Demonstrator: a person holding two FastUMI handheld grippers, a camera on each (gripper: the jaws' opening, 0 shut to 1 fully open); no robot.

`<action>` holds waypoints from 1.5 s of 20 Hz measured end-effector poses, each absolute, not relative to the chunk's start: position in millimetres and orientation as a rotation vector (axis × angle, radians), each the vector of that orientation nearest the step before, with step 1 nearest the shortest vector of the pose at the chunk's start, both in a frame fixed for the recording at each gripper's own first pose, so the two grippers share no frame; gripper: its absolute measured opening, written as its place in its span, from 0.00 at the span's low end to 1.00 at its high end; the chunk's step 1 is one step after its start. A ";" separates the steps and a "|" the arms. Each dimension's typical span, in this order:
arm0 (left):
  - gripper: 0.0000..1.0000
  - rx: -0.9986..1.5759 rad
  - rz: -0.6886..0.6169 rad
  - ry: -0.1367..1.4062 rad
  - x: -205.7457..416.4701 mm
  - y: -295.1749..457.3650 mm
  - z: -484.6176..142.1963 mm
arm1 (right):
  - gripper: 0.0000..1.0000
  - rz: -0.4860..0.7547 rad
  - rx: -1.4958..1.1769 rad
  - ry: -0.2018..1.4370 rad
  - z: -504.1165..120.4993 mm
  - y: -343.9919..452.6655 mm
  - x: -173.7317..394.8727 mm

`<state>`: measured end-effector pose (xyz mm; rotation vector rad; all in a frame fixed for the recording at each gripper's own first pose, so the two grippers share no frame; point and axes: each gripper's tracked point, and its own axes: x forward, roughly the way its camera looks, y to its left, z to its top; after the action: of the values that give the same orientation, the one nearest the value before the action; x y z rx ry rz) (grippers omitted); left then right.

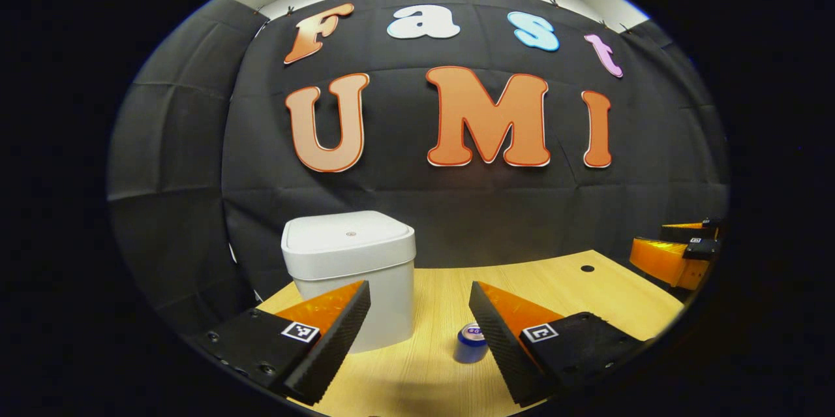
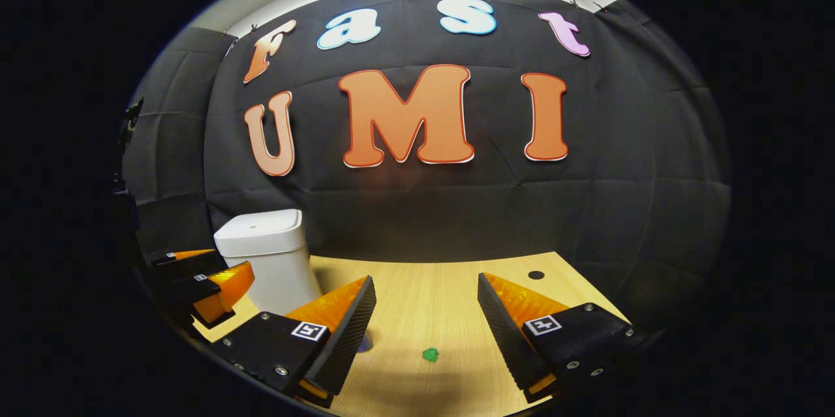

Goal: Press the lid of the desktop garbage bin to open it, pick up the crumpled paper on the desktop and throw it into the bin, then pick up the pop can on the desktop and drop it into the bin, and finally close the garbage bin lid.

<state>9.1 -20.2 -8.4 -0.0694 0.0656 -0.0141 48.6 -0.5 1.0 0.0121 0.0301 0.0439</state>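
While the left gripper (image 1: 419,293) is hovering above the wooden desk (image 1: 567,286) with its two fingers spread wide and nothing between them, the left gripper view is showing the white garbage bin (image 1: 349,273) standing at the back left of the desk, its lid (image 1: 348,234) lying flat and shut. To the right of the bin, and nearer the camera, the pop can (image 1: 471,342) is standing upright on the desk, just beside the inner edge of the gripper's right-hand finger, though whether it is touching is hard to tell. Far to the right of the bin, the right gripper (image 1: 678,250) is showing at the edge. Moving to the right gripper view, the right gripper (image 2: 426,292) is also hanging over the desk (image 2: 430,293) with its fingers parted and gripping nothing. Here the garbage bin (image 2: 267,260) is sitting at the left, lid (image 2: 259,226) down, with the left gripper (image 2: 202,280) just in front of it, fingers apart. Well to the right of the bin, a small green crumpled paper (image 2: 430,355) is lying on the desk between the right gripper's fingers, apart from both. A dark round hole (image 2: 535,275) is showing in the desk farther right of the bin.
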 end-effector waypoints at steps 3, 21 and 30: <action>0.96 -0.055 -0.024 0.052 15.4 -19.4 -6.4 | 0.94 0.011 -0.019 0.012 9.5 -5.5 52.4; 0.97 -0.056 -0.137 0.062 22.7 -23.1 -10.7 | 0.94 -0.131 -0.014 0.002 16.7 -5.3 57.9; 0.96 -0.091 -0.046 0.050 26.5 -15.1 -3.8 | 0.94 -0.051 -0.041 -0.001 24.4 -3.5 62.2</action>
<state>26.5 -15.1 -3.8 -0.0906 0.0495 -0.0457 62.2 -3.5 24.4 -0.0408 -0.0009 -0.0512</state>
